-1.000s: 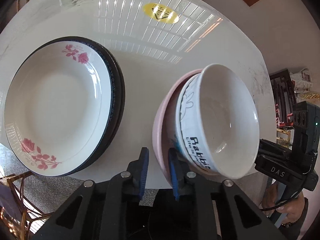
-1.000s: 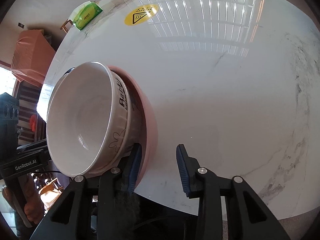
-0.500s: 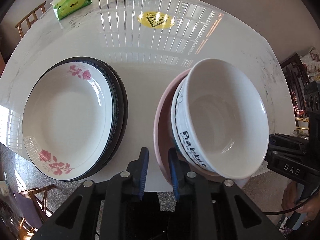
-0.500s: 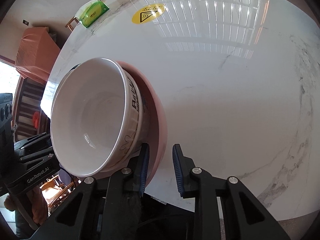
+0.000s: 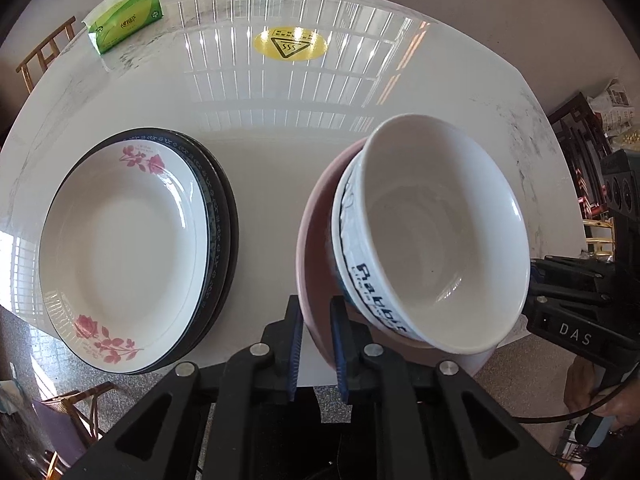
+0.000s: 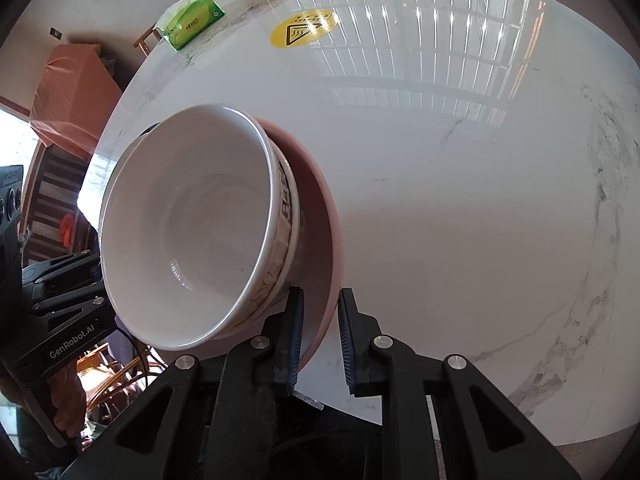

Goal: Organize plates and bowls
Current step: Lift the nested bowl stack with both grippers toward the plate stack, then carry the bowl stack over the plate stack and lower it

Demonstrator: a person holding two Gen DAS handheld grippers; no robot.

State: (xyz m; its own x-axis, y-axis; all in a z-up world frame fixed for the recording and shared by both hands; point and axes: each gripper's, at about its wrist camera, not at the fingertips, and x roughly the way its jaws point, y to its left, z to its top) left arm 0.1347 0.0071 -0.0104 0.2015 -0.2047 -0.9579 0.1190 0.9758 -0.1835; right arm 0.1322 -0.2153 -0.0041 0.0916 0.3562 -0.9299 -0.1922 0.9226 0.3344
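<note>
Off to the left of the left claw [image 5: 314,344] sits the plate stack [image 5: 132,248] on the desk [image 5: 280,128] — both claws, left and right [image 6: 320,338], pinch opposite rims of the pink bowl [image 5: 316,264] cradling the white bowl [image 5: 436,240] between them.

Counter [image 5: 280,152]: white, glossy, grey-veined, rounded edge.
A plate stack [image 5: 120,248] sits at the left front: a white rose-patterned plate on dark-rimmed plates. A green tissue pack [image 5: 124,24] lies at the far left edge. A yellow warning sticker [image 5: 290,43] is stuck flat near the far middle.
</note>
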